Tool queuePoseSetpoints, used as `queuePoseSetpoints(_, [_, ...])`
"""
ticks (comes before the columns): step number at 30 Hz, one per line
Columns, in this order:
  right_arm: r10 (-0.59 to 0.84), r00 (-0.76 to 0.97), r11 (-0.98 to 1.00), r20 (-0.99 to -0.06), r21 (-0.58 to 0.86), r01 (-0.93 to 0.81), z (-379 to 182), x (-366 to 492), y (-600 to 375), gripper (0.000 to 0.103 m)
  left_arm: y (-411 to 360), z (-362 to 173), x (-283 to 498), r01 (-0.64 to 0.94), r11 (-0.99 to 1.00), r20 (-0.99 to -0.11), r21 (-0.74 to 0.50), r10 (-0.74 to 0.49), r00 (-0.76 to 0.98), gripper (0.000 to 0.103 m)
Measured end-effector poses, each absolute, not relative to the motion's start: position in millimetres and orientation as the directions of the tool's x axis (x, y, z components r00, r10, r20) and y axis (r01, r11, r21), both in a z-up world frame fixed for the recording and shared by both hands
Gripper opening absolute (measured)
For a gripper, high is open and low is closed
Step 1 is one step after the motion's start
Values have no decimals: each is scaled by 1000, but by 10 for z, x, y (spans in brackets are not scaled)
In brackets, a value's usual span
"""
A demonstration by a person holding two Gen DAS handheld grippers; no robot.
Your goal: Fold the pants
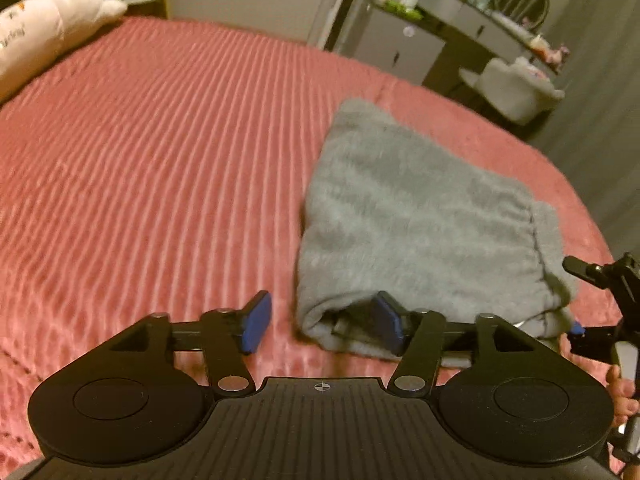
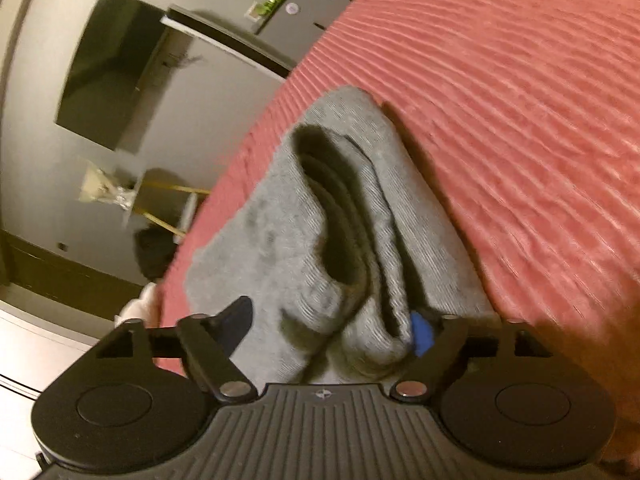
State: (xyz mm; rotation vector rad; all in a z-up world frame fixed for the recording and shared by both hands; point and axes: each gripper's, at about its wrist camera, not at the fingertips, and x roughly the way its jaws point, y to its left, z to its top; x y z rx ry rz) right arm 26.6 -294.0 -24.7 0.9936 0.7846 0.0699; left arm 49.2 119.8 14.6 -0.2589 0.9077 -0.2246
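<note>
Pants [image 1: 420, 216] — grey, fleecy, folded into a thick bundle — are lying on the pink ribbed bedspread [image 1: 160, 168], ahead and to the right of the left gripper [image 1: 322, 322]. Seen from the right wrist, the bedspread [image 2: 520, 100] is spreading out ahead and to the right of the right gripper [image 2: 332, 330], with the stacked layers of the pants [image 2: 320, 208] sitting directly in front of it and reaching down between its fingers. Both grippers are standing released, jaws spread wide. Only the left gripper's right finger is touching the bundle's near corner — its left finger is hanging over bare bedspread. A white plush toy [image 1: 52, 36] is resting far ahead to the left.
</note>
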Motion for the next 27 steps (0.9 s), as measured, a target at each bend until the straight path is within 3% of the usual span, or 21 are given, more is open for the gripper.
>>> queuePoseSetpoints(2, [382, 737, 574, -557, 768, 283, -243, 279, -2975, 86, 1237, 251, 495, 83, 947, -723, -310, -292, 626, 70])
queuePoseSetpoints(5, [397, 722, 577, -567, 766, 285, -287, 381, -2951, 86, 1282, 334, 606, 80, 944, -695, -319, -291, 657, 82])
queuePoseSetpoints(7, [393, 721, 596, -571, 755, 273, -312, 410, -2894, 75, 1207, 256, 768, 90, 951, -724, -296, -285, 628, 84])
queuePoseSetpoints(8, [382, 715, 616, -585, 738, 275, -315, 425, -2853, 58, 1150, 172, 838, 102, 955, -747, -278, -282, 602, 83])
queuePoseSetpoints(12, [324, 710, 689, -625, 670, 276, -200, 452, -2743, 48, 975, -57, 925, 107, 966, -780, -236, -253, 573, 75])
queuePoseSetpoints(14, [336, 750, 708, -570, 678, 198, -13, 410, -2697, 47, 928, -81, 914, 113, 968, -769, -224, -247, 590, 76])
queuePoseSetpoints(17, [385, 826, 651, -413, 755, 74, 164, 282, -2758, 50, 881, -140, 888, 141, 977, -778, -158, -211, 592, 78])
queuePoseSetpoints(19, [333, 835, 678, -438, 727, 111, 152, 232, -2820, 65, 870, -204, 912, 125, 984, -803, -130, -179, 568, 80])
queuePoseSetpoints(20, [247, 828, 722, -503, 665, 189, 139, 218, -2851, 81, 887, -237, 929, 113, 984, -816, -137, -177, 550, 85])
queuePoseSetpoints(21, [149, 796, 764, -587, 580, 285, 121, 231, -2881, 84, 904, -259, 943, 105, 983, -822, -152, -185, 539, 87])
queuePoseSetpoints(23, [-5, 736, 804, -677, 435, 406, 110, 213, -2923, 83, 928, -300, 985, 82, 983, -831, -167, -185, 525, 91])
queuePoseSetpoints(25, [-33, 779, 820, -626, 429, 379, 212, 119, -2892, 81, 956, -336, 1005, 60, 981, -835, -187, -191, 516, 94])
queuePoseSetpoints(27, [-24, 823, 854, -567, 416, 311, 357, 97, -2747, 68, 984, -354, 1002, 46, 979, -837, -196, -192, 513, 95])
